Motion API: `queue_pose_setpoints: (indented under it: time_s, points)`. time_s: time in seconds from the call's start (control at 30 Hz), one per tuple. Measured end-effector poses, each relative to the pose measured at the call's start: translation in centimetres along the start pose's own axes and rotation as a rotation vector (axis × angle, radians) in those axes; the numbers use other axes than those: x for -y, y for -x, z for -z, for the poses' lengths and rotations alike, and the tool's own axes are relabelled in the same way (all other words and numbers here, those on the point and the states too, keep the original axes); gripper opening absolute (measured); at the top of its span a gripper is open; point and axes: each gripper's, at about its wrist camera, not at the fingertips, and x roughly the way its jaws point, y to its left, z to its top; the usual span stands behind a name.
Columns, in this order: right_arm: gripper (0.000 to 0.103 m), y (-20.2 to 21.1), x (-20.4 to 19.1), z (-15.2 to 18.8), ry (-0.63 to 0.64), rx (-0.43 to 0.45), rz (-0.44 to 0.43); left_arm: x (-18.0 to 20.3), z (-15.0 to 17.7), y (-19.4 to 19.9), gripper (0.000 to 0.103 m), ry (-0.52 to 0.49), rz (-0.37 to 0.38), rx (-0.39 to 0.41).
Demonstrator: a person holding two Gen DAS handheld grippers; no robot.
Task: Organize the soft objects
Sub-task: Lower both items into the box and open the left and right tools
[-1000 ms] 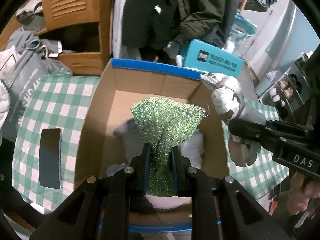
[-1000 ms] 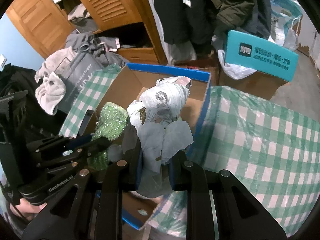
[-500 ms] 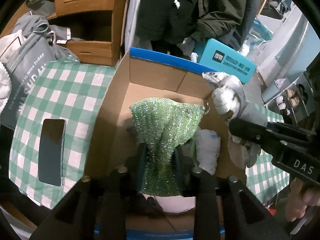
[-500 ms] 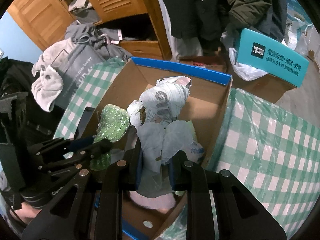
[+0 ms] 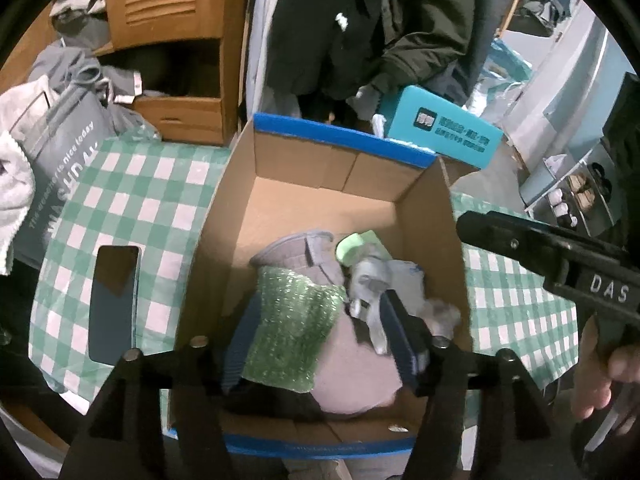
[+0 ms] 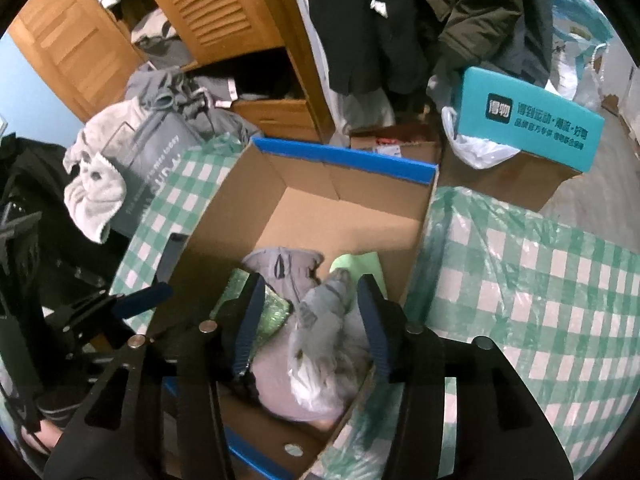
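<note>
An open cardboard box (image 5: pixel 344 136) with a blue rim stands on the green checked tablecloth. In the left wrist view my left gripper (image 5: pixel 320 340) hangs over it with its jaws opening. The green sparkly cloth (image 5: pixel 292 332) lies loose between them on the pile, beside the left pad. In the right wrist view my right gripper (image 6: pixel 312 320) is also opening over the box (image 6: pixel 344 156). A crumpled grey-white plastic bag (image 6: pixel 324 340) rests between its fingers on a pink item. Grey fabric (image 6: pixel 284 264) and a pale green piece (image 6: pixel 356 264) lie behind them.
A dark phone (image 5: pixel 114 304) lies on the tablecloth (image 5: pixel 132 200) left of the box. A teal carton (image 6: pixel 528 120) sits behind on the right, a grey printed bag (image 5: pixel 64 160) and a white towel (image 6: pixel 92 192) on the left. Wooden wardrobe and hanging coats stand behind.
Both grippers' jaws have spread apart. The green cloth and the plastic bag, held up a second ago, have dropped onto the pile in the box.
</note>
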Motion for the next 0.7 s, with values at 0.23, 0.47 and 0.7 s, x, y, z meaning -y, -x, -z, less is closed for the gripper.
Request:
queue_pose_setpoints:
  time_s: [0.23, 0.47, 0.7]
  points:
    - [0.066, 3.1, 0.1, 0.6, -0.001, 0.056, 0.021, 1.5, 0.2, 2.6, 0.075, -0.046, -0.006, 0.054]
    - [0.073, 6.9, 0.5, 1.9, 0.004, 0.121, 0.054, 2.8, 0.3, 4.6, 0.080, -0.065, 0.006, 0.102]
    - [0.073, 9.6, 1.1, 3.5, 0.012, 0.165, 0.077, 4.6, 0.6, 5.8, 0.085, -0.105, -0.014, 0.135]
